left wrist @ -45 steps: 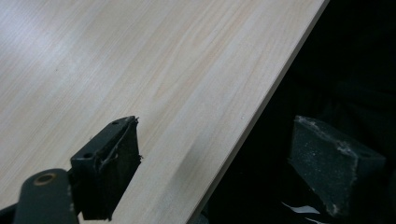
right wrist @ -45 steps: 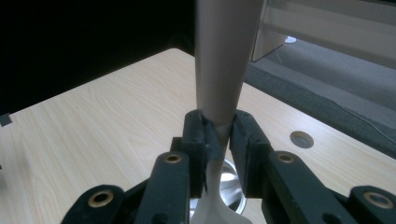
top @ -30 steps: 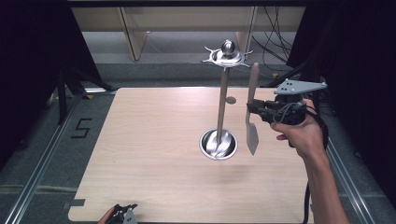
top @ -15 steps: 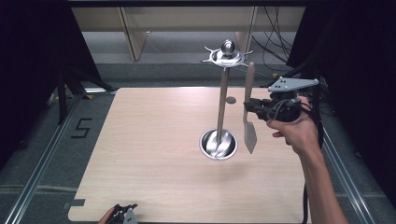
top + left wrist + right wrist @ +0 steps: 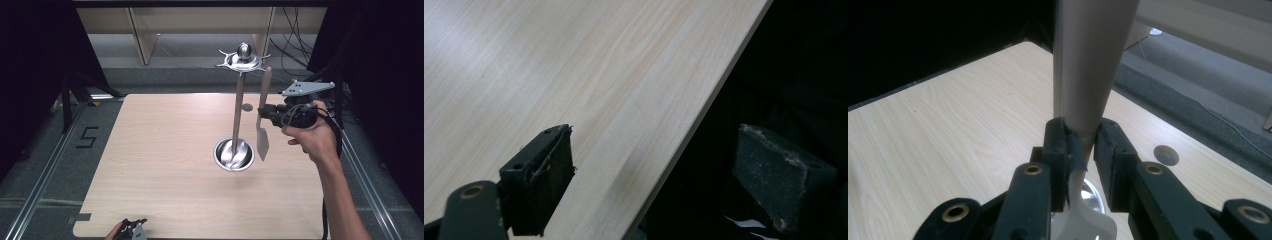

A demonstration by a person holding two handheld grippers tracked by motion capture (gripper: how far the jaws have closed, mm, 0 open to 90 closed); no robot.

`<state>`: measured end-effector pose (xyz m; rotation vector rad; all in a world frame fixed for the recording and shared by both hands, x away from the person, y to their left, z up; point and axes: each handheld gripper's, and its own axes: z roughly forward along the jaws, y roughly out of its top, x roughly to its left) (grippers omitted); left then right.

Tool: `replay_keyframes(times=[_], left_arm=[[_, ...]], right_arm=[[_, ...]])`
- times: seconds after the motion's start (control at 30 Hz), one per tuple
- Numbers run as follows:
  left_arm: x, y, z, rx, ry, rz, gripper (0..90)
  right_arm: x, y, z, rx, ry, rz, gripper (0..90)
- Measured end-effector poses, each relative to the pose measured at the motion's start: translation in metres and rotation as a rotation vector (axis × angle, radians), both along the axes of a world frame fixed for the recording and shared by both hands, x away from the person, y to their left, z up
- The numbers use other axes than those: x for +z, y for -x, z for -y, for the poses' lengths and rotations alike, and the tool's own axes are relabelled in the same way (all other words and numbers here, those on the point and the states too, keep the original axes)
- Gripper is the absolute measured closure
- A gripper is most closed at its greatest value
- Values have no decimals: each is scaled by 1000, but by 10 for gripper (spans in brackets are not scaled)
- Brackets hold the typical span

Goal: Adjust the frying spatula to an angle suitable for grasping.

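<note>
The spatula [image 5: 262, 116] is hanging upright in the air, its pale wooden handle pointing to 12 o'clock and its flat grey blade to 6 o'clock, over the counter [image 5: 160, 165] just at 3 o'clock of the utensil stand [image 5: 238, 107]. In the right gripper view the spatula [image 5: 1088, 75] is showing a rounded, tapering handle that is narrowing into a whitish neck. The stand is carrying a shiny round base, a slim post and a hooked crown with a ball on top.

The right hand-held gripper [image 5: 265, 114] is lying level, pointing toward 9 o'clock, with its jaws clamped on the spatula where handle meets blade; the right gripper view is showing the right hand-held gripper [image 5: 1083, 150] with both pads pressing on the narrow neck. The person's right hand [image 5: 307, 137] is wrapping the gripper's body, the forearm running in from 5 o'clock.

The left hand-held gripper [image 5: 132, 230] is sitting low at the counter's 6 o'clock edge; in the left gripper view the left hand-held gripper [image 5: 664, 175] is standing with its jaws wide apart and nothing between them.

A figure "5" [image 5: 86, 136] is showing on the floor at 9 o'clock of the counter.
</note>
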<state>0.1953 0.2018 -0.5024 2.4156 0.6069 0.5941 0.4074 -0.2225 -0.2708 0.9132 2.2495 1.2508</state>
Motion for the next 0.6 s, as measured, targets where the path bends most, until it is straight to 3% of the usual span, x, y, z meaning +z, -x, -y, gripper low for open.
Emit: replay_keyframes(times=[0.33,0.6], left_arm=[[0,0,0,0,-3,2,154],[0,0,1,-3,-6,0,154]], right_arm=[[2,-2,-1,-5,32,10,768],[-1,-1,-3,-5,2,8,764]])
